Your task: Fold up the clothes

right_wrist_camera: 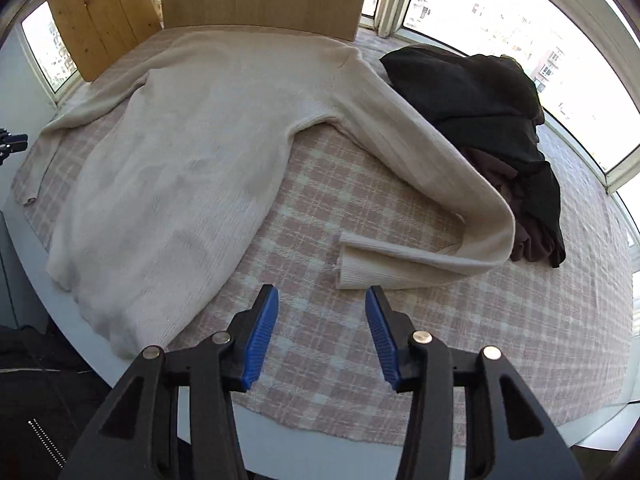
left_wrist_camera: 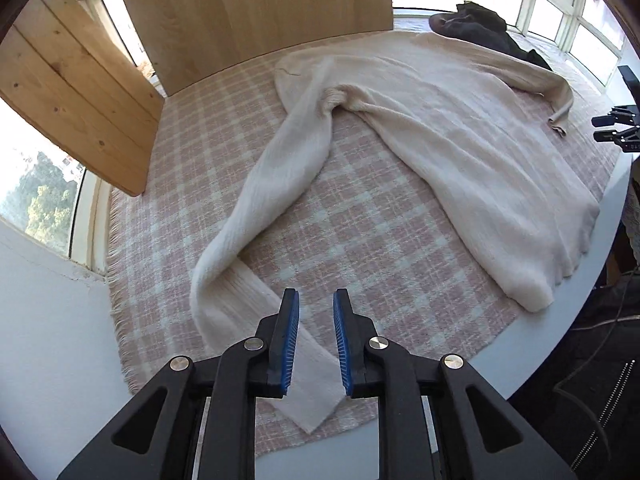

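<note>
on checked cloth [right_wrist_camera: 328,352]: cream sweater [right_wrist_camera: 192,152] spread; left gripper [left_wrist_camera: 316,300] and right gripper [right_wrist_camera: 322,300] both released, empty; no readable writing.

Left gripper [left_wrist_camera: 316,300]: matte black plastic linkage arms with triangular cut-outs, round silver pivot pins [left_wrist_camera: 254,344], two narrow fingers faced with ribbed blue pads [left_wrist_camera: 293,322]. Right gripper [right_wrist_camera: 322,300]: same black build, silver pins [right_wrist_camera: 420,336], ribbed blue pads [right_wrist_camera: 263,330]. Person: black garment with a silver zipper [left_wrist_camera: 612,408].
</note>
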The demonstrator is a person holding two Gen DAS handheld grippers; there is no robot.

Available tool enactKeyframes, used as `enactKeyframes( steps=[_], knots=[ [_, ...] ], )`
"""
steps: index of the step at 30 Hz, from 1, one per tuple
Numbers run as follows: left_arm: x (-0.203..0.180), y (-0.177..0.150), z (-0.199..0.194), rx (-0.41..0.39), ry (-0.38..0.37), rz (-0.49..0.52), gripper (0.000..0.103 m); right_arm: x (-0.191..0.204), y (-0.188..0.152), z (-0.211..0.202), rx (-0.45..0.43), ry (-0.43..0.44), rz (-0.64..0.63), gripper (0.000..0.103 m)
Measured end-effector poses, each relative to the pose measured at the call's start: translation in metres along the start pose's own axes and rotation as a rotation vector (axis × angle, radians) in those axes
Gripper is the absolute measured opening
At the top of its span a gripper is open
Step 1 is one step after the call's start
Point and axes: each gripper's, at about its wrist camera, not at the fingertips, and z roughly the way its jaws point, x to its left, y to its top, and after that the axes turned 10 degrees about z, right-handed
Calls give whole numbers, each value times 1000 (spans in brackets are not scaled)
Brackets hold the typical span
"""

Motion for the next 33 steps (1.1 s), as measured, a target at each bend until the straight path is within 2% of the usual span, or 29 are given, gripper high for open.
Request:
enactKeyframes(
  steps=[4,7,10,12,13,21,23,24,27,29,30,31,33],
  knots=[
    [-72,19,21,9,-181,119,19,57,-33,18,44,61,-57,45],
    [-105,28,43,58,-243,169,19,74,-45,27,63,64,-40,45],
    [-125,35,45,69,-287,191,22,81,-49,26,59,85,-12,45],
    [-130,39,43,62,-305,190,32,81,-52,23,54,93,3,45],
    [-130,41,46,66,-304,188,34,80,-53,22,53,93,7,45],
    [-149,51,67,127,-247,250,35,86,-57,27,62,91,5,45],
    [-154,54,69,129,-243,262,30,88,-57,29,65,104,1,45],
    [-155,55,70,124,-255,262,22,90,-57,30,67,114,0,45],
    [-154,60,69,98,-272,251,11,97,-56,36,86,153,-6,45],
    [-152,63,68,79,-277,239,6,100,-56,40,95,193,-7,34],
    [-151,64,67,68,-283,229,4,101,-56,40,88,205,-6,12],
    [-149,67,64,54,-287,221,4,100,-55,39,74,212,-3,8],
    [-142,70,59,32,-285,216,4,94,-49,33,48,236,14,8]
  ],
)
